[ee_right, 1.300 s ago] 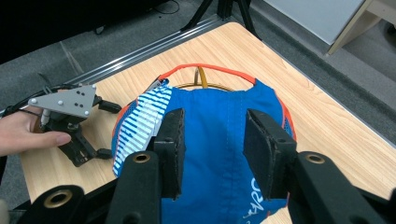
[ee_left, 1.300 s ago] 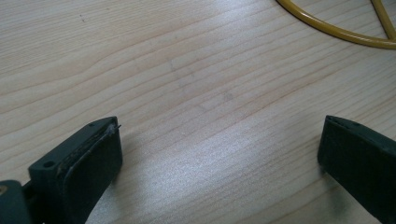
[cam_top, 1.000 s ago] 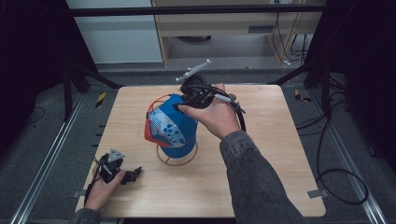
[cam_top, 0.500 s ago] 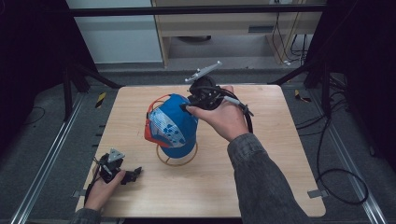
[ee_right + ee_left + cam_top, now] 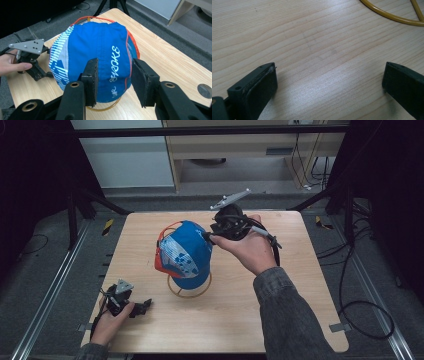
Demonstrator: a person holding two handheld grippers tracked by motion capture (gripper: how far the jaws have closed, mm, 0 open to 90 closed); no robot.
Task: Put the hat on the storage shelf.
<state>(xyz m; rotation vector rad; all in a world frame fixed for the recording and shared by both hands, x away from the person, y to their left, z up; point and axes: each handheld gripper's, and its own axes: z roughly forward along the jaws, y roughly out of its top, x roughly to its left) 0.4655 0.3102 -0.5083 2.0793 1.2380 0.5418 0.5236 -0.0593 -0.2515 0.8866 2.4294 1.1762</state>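
The cap [image 5: 184, 255] sits in the middle of the wooden surface [image 5: 300, 285], draped over a yellow wire stand [image 5: 189, 292] whose ring foot shows below its rim; the stand holds the cap up in its rounded shape, clear of the wood, so that a gripper can come at it from the side or from above. It is blue, with white patterned panels, orange piping and an orange edge on the side turned toward the person's left. In the right gripper view the cap [image 5: 95, 65] shows its crown, with white lettering running down one panel.

The right gripper [image 5: 212, 236] hovers at the far right side of the cap, carried in a raised hand, and its jaws stand apart on either side of the lettered panel without clearly pressing the cloth; whether they touch it cannot be told. That pose looks like a line-up for taking the cap by the crown, perhaps to lift it off the stand.

The left gripper [image 5: 145, 306] rests low at the near left corner of the surface, well apart from the cap, jaws spread over bare wood and holding nothing. It appears parked there to keep out of the way, with only a curve of the stand's foot [image 5: 392, 16] ahead of it
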